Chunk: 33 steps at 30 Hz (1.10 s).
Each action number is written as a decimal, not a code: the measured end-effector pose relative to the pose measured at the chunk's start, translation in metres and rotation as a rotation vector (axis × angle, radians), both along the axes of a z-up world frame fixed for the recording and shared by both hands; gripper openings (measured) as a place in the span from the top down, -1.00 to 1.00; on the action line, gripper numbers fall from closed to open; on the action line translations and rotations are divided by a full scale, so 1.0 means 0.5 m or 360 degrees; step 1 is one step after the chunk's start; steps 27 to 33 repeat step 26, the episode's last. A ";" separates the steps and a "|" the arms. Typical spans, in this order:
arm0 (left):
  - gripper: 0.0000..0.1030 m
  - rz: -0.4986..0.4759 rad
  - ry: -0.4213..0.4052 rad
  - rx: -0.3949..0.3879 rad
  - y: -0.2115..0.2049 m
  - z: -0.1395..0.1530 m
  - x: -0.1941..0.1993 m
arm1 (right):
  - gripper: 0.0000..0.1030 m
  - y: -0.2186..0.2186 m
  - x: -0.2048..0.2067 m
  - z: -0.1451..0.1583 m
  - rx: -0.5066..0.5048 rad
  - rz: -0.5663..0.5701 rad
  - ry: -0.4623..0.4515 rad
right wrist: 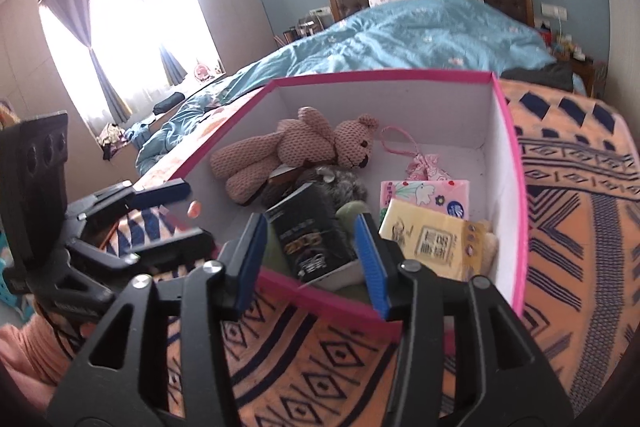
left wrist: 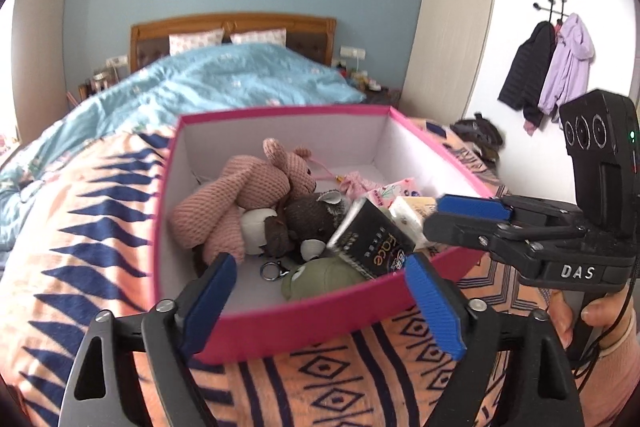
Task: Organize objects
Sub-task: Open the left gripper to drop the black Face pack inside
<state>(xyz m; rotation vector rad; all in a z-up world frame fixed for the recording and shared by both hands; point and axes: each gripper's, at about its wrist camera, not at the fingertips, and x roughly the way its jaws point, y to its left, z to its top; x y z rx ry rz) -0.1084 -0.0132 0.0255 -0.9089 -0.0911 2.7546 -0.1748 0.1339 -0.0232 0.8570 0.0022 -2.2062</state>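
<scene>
A pink-rimmed white box (left wrist: 304, 319) (right wrist: 508, 147) sits on the patterned blanket. Inside lie a pink knitted bear (left wrist: 240, 195) (right wrist: 304, 147), a dark plush koala (left wrist: 312, 215), a green plush (left wrist: 320, 277), a black "Face" box (left wrist: 370, 239) (right wrist: 310, 239), a yellow tissue pack (right wrist: 432, 239), a flowered tissue pack (right wrist: 424, 193) and a pink pouch (right wrist: 428, 163). My left gripper (left wrist: 320, 307) is open and empty at the box's near wall. My right gripper (right wrist: 316, 263) is open, its fingers either side of the black box; it also shows in the left wrist view (left wrist: 456, 215).
The box rests on an orange and navy blanket (left wrist: 100, 247) (right wrist: 580, 207) at the foot of a bed with a blue duvet (left wrist: 240, 79). Coats (left wrist: 548, 67) hang on the right wall. A curtained window (right wrist: 120, 39) is at left.
</scene>
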 end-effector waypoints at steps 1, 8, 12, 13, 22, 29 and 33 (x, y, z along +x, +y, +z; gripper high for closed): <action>-0.74 0.0002 0.0031 0.0004 -0.002 0.003 0.019 | -0.17 0.004 0.018 0.002 0.0008 0.0002 0.0027; -1.00 0.0105 0.0110 -0.0047 0.001 -0.011 0.095 | -0.92 0.035 0.125 -0.017 0.0118 -0.0086 0.0226; -1.00 0.0160 0.0086 -0.0056 0.004 -0.030 0.115 | -0.95 0.053 0.154 -0.050 0.0142 -0.0169 0.0212; -1.00 0.0168 0.0067 -0.0050 0.004 -0.036 0.120 | -0.95 0.057 0.159 -0.058 0.0142 -0.0190 0.0205; -1.00 0.0252 0.0005 -0.0064 0.018 -0.073 0.159 | -0.95 0.062 0.200 -0.100 0.0199 -0.0247 0.0190; -1.00 0.0288 0.0017 -0.0095 0.023 -0.081 0.168 | -0.95 0.060 0.212 -0.107 0.0192 -0.0252 0.0190; -1.00 0.0288 0.0017 -0.0095 0.023 -0.081 0.168 | -0.95 0.060 0.212 -0.107 0.0192 -0.0252 0.0190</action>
